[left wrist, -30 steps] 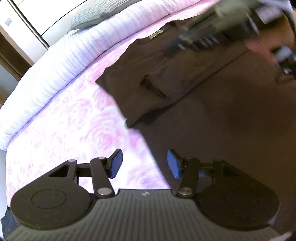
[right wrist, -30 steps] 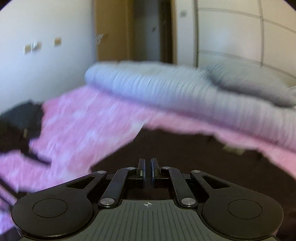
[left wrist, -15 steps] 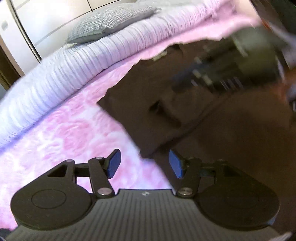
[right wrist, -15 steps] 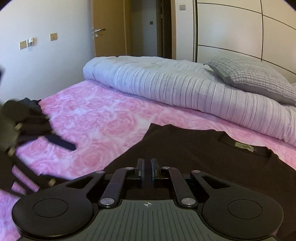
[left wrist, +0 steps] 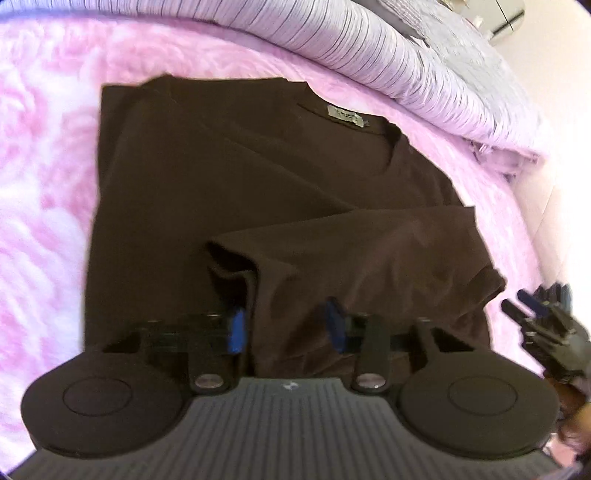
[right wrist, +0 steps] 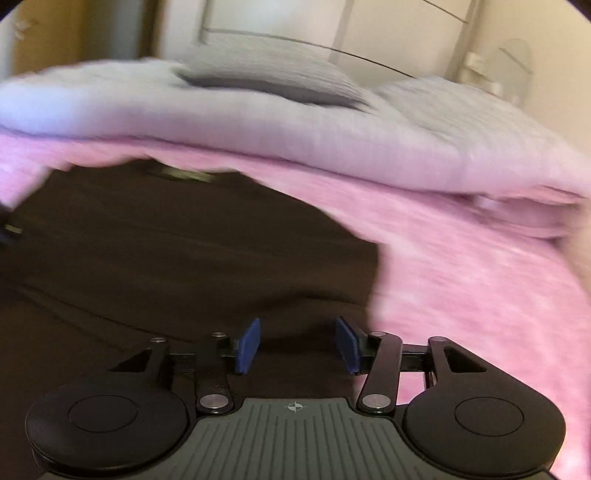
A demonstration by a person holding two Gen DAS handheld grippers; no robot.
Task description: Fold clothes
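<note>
A dark brown T-shirt lies flat on the pink rose-patterned bedspread, collar and label toward the rolled duvet. Its right sleeve is folded over the body. My left gripper is open just above the shirt, with the sleeve's folded edge between its blue pads. My right gripper is open low over the shirt near its right edge; it also shows in the left wrist view at the right, beside the shirt.
A rolled grey-white striped duvet and grey pillows lie along the head of the bed. Pink bedspread stretches to the right of the shirt. White wardrobe panels stand behind.
My right gripper has opened and swung toward the shirt's right side. My left gripper has moved over the shirt to the folded sleeve, still open. The right sleeve now lies folded across the body.
</note>
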